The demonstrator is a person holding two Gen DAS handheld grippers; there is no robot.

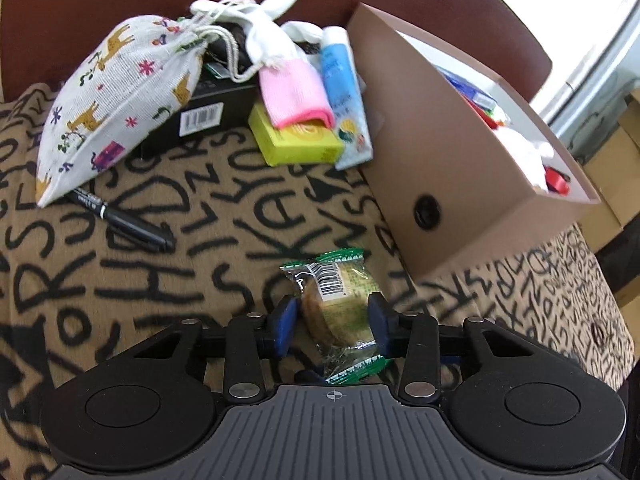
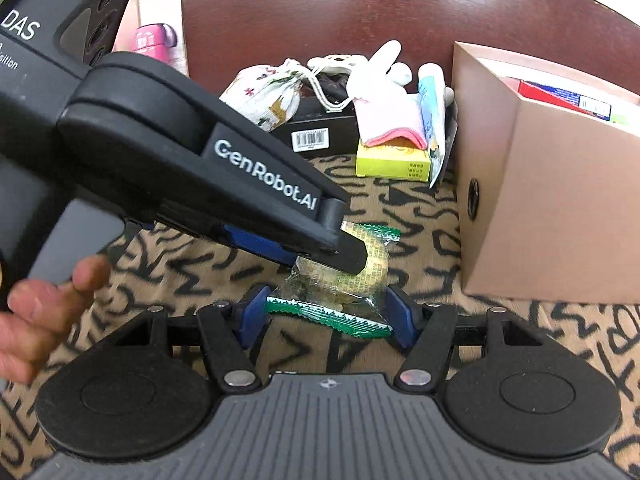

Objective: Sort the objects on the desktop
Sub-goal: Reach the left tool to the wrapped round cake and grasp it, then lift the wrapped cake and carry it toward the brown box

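Marker [image 1: 120,218] half hidden under pouch [image 1: 116,100]; left fingers [image 1: 286,326] clamp snack packet [image 1: 340,308], right fingers [image 2: 254,314] spread wide.

Readable text, right wrist view: "GenRobot.AI" in white on the arm of the left hand-held gripper [image 2: 320,258]; "DAS" on its body at 10 o'clock, smaller lines below cut off.

Barcode labels, digits illegible: black box [image 1: 208,120], snack packet [image 1: 340,300].

Cloth [image 1: 168,280] over the surface: scattered black capital letters, no words.

Marker [image 1: 120,220]: white print, illegible.
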